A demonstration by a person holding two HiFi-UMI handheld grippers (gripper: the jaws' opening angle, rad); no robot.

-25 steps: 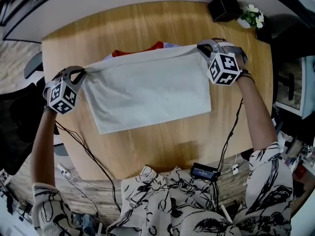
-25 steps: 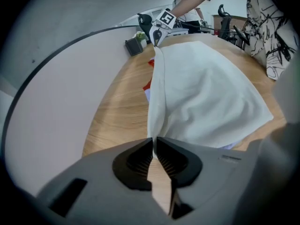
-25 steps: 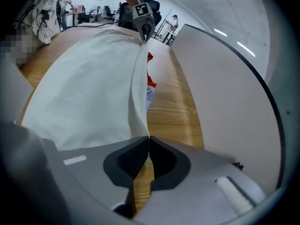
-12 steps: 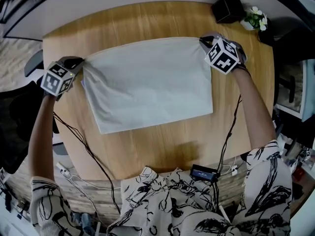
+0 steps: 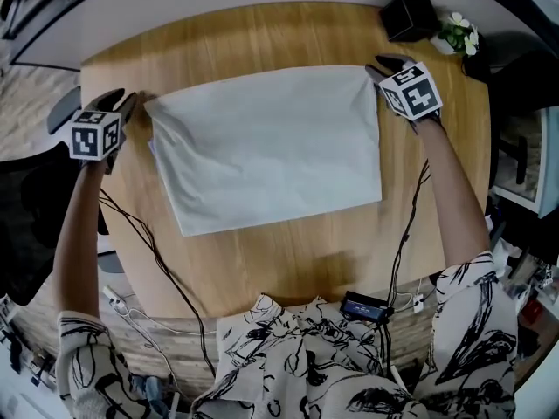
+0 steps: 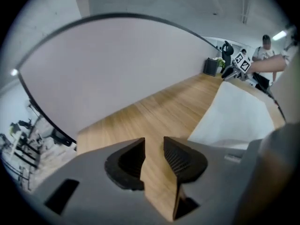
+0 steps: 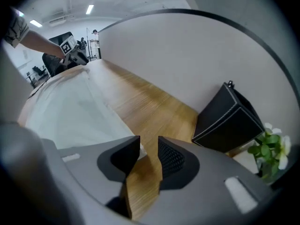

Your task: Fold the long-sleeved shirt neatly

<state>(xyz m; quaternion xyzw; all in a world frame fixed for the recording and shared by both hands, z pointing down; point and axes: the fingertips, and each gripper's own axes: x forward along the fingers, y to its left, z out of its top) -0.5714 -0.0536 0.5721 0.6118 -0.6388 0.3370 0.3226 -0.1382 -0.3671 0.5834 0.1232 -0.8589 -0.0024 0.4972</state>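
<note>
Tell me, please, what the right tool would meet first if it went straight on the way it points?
Probably the bare wooden table, just beside the corner of the shirt; the right tool has its jaws opening, with nothing between them.

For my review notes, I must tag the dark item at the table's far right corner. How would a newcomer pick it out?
Start at the wooden table with the white shirt laid flat on it. Past the shirt's far right corner sits a black box, beside a small flowering plant. Unlike the plant, it is a dark, hard-edged cube with pale stitching along its edges.
</note>
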